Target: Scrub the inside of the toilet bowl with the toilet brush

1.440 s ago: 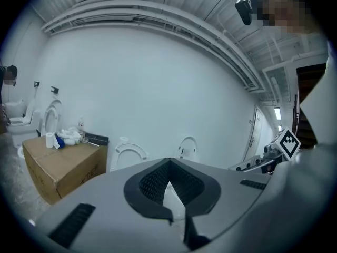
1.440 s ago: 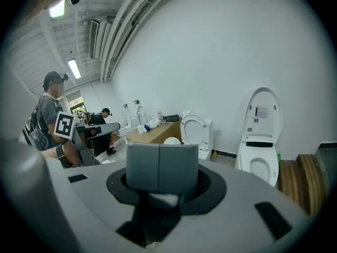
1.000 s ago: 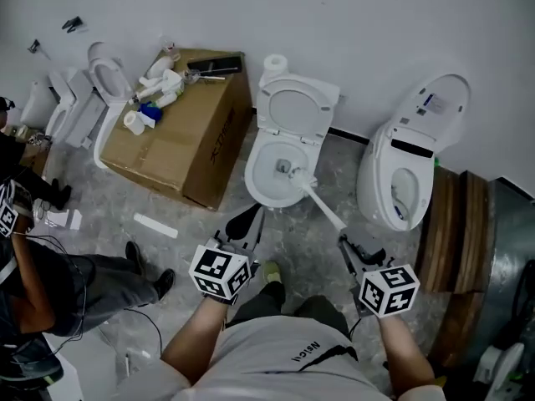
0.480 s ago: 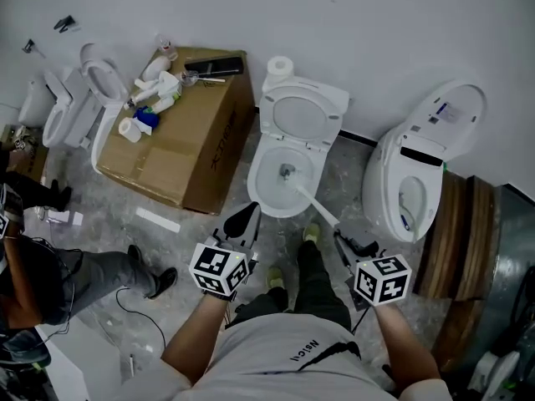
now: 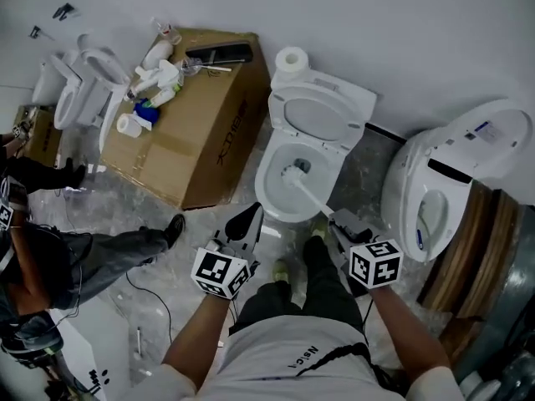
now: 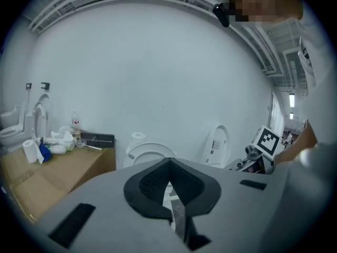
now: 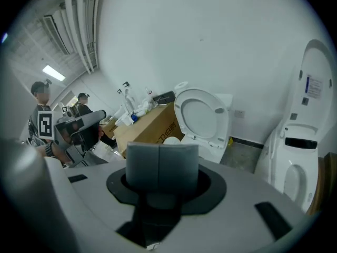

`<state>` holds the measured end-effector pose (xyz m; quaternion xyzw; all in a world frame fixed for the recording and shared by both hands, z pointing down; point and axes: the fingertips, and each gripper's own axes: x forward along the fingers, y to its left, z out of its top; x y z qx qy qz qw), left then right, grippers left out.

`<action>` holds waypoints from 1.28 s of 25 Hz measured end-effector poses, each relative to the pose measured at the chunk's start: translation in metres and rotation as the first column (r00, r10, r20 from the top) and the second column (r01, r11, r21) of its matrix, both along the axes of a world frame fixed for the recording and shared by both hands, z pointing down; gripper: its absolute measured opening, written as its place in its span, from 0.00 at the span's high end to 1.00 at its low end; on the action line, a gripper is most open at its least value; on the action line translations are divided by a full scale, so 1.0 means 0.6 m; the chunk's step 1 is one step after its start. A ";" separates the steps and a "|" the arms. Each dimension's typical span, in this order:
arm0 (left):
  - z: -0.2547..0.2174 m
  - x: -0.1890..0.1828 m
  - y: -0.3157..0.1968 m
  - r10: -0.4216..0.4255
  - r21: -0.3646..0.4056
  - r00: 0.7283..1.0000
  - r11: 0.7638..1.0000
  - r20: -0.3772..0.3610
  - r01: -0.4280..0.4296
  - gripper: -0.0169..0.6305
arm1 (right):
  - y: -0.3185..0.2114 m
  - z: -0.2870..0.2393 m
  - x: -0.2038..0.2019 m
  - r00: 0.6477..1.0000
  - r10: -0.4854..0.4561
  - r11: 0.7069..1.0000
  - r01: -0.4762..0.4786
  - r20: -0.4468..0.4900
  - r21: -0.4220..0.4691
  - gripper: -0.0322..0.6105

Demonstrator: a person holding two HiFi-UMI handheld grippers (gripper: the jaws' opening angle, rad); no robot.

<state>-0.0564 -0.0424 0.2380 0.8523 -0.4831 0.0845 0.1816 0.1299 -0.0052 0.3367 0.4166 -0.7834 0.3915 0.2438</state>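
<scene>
- Down in the toilet bowl goes the toilet brush. Bristle head low by the outlet, white handle slanting out over the near-right rim.
- Clamped on the handle's near end by the right gripper, going by the head view. In that gripper's own view, pads pressed together, with the handle not made out between them.
- Nothing held in the left gripper. Closed tip to tip, hovering just near-left of the bowl.
- Risk, as a judgement: gripped only at the end of a long thin handle, so liable to twist or slide in the pads under a hard scrub.
- Could also flick water over the rim toward the shoe near the base.
- Could knock the raised seat and lid on a high swing.
- Further left, a cardboard box with dark print on its side, too small to read.
- Far right, a blue label on the lid of the second toilet, unreadable.
- Nearest, print on the white shirt, upside down and not read with confidence.
- Only square markers on the gripper cubes, no words.
</scene>
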 end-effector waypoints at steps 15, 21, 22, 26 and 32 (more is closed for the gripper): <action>0.264 0.006 -0.118 -0.072 -0.129 0.997 0.989 0.020 0.074 0.96 | -0.142 0.332 -0.050 0.991 0.087 0.975 -0.065 0.097 -0.215 0.70; 0.387 -0.010 -0.107 -0.065 -0.151 0.998 0.986 0.008 0.065 0.96 | -0.165 0.459 -0.085 0.970 0.208 0.945 -0.166 0.127 -0.281 0.70; 0.402 -0.015 -0.103 -0.064 -0.158 0.998 0.985 0.009 0.065 0.96 | -0.168 0.475 -0.091 0.966 0.226 0.940 -0.182 0.127 -0.290 0.70; 0.448 -0.026 -0.090 -0.060 -0.177 0.998 0.982 0.008 0.061 0.96 | -0.187 0.526 -0.105 0.944 0.303 0.917 -0.252 0.130 -0.310 0.70; 0.485 -0.048 -0.084 -0.051 -0.174 0.999 0.983 0.014 0.052 0.96 | -0.195 0.572 -0.131 0.910 0.372 0.889 -0.293 0.184 -0.352 0.70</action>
